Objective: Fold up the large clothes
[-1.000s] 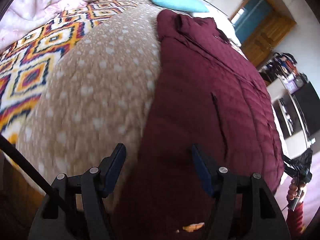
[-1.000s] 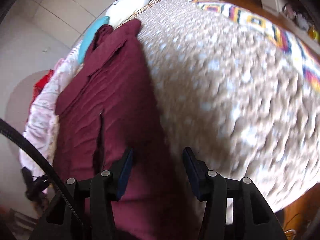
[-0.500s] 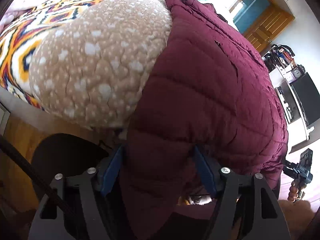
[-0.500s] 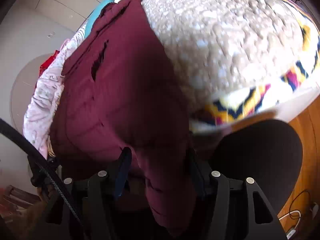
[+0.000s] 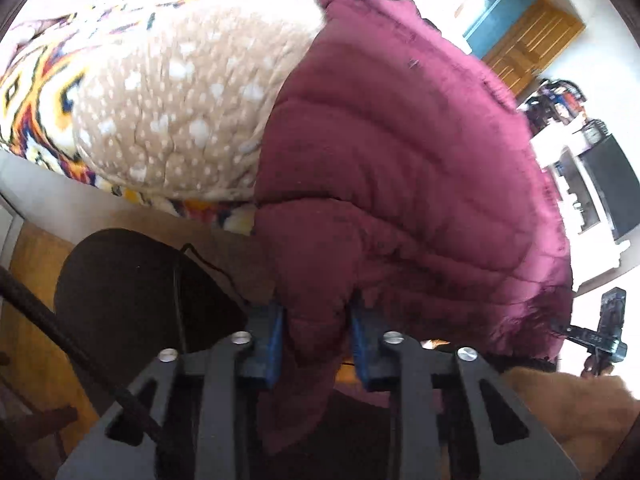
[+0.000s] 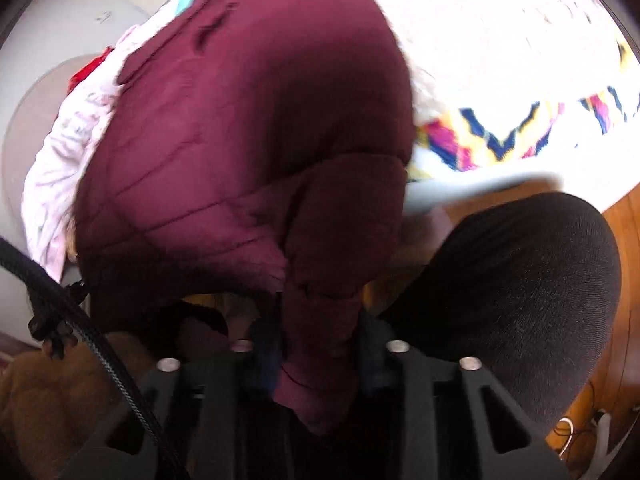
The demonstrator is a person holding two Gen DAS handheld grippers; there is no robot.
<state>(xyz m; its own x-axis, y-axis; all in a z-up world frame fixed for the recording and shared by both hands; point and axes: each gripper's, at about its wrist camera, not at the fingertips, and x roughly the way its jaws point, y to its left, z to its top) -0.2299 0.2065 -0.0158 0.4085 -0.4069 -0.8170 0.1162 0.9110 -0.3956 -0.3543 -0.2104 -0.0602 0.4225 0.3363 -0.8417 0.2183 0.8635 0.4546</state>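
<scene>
Between my jaws: jacket hem (image 5: 316,344), newly pinched.
Left gripper (image 5: 317,346): closing on hem.
Right gripper (image 6: 318,354): closing on hem; fold can start.

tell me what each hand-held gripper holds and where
Both are closing on the maroon quilted puffer jacket: left hand-held gripper and right hand-held gripper pinch its hanging bottom hem.

In the left wrist view a black round seat (image 5: 132,292) blocks the floor at eight o'clock, close under the bed edge (image 5: 60,196). From one to four o'clock the maroon quilted jacket (image 5: 400,168) fills the way; the spotted beige blanket (image 5: 180,112) at eleven lies bare.
</scene>
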